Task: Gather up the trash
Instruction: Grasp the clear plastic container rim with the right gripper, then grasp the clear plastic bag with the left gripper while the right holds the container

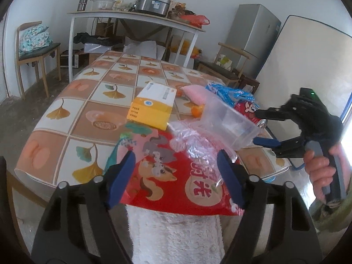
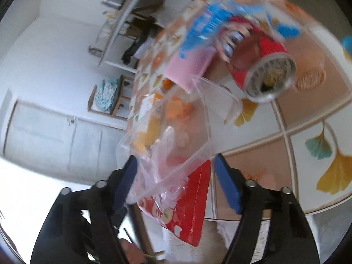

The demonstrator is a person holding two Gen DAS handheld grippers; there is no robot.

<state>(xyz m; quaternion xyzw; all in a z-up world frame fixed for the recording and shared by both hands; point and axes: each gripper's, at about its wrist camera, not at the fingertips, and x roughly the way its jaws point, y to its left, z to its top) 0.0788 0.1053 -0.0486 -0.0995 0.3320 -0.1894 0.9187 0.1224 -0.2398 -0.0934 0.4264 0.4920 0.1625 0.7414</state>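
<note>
Clear plastic tub (image 1: 228, 122) lies just ahead of your left hand-held gripper (image 1: 176, 176), whose jaws gape wide over a red printed bag (image 1: 176, 180) at the tabletop (image 1: 72, 118) edge. Your right hand-held gripper (image 2: 176, 182) is spread wide too, with the tub between its fingers (image 2: 226, 184) and a red tin can (image 2: 264, 70) beyond.

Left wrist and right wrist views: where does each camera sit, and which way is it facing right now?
Left wrist: low at the near table edge, looking across the table; shows its open fingers and the right gripper.
Right wrist: rolled sideways, blurred, looking over the clear plastic container; its open fingers show.
Shared: container, red bag, red can, yellow box.
</note>
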